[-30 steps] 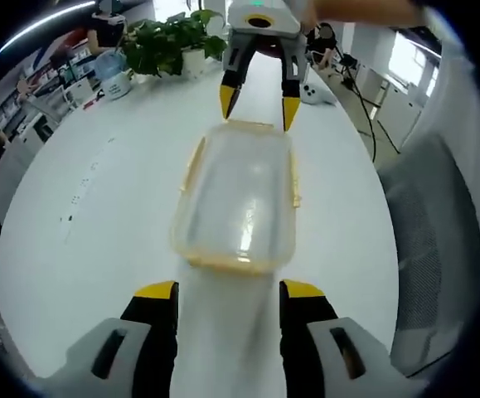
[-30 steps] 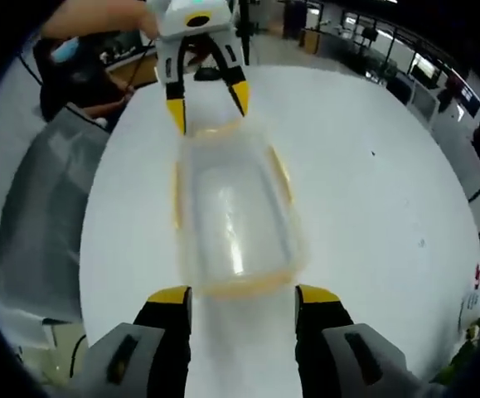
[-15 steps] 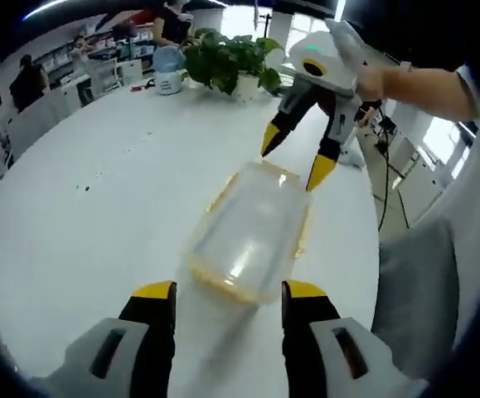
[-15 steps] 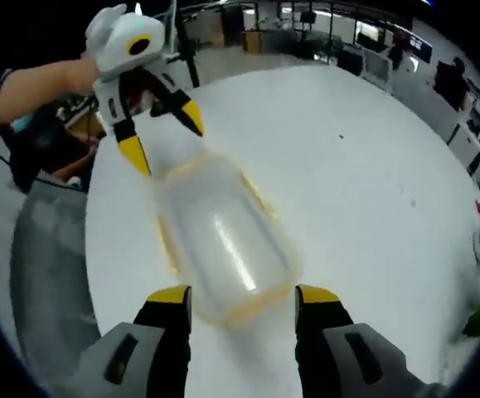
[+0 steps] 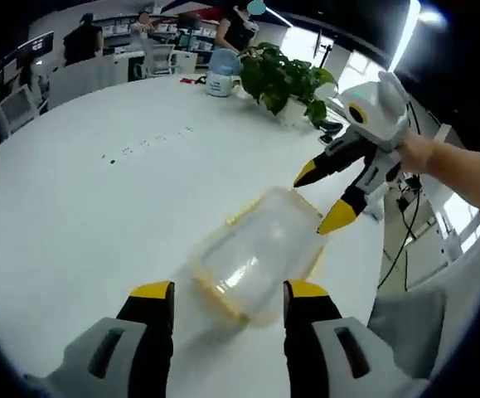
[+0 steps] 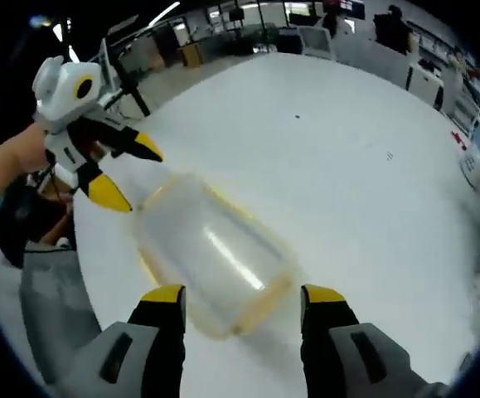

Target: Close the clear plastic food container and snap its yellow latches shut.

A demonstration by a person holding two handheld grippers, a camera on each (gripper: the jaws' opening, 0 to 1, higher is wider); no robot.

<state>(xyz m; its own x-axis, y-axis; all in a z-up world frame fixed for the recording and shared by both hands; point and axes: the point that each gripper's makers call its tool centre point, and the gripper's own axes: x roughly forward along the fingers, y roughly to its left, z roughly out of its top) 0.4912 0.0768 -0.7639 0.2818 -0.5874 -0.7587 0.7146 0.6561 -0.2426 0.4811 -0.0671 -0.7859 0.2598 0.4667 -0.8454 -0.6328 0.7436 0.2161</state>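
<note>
A clear plastic food container (image 5: 259, 253) with yellow latches along its rim lies on the white table, its lid on top. In the left gripper view my left gripper (image 5: 227, 292) stands open at its near end, and my right gripper (image 5: 322, 199) is open at the far end. Seen from the right gripper view, the container (image 6: 210, 251) lies slantwise and blurred, my right gripper (image 6: 244, 296) open at its near end, the left gripper (image 6: 123, 172) open at the far left corner, held by a hand. Neither touches the box as far as I can tell.
A potted plant (image 5: 285, 79) and a water jug (image 5: 221, 73) stand at the table's far side, with people and desks beyond. The white table (image 5: 82, 199) stretches wide to the left. A grey chair (image 6: 49, 307) stands by the table edge.
Both views have swung round, so the container now lies more slantwise in each. The two grippers stay open at opposite ends of it.
</note>
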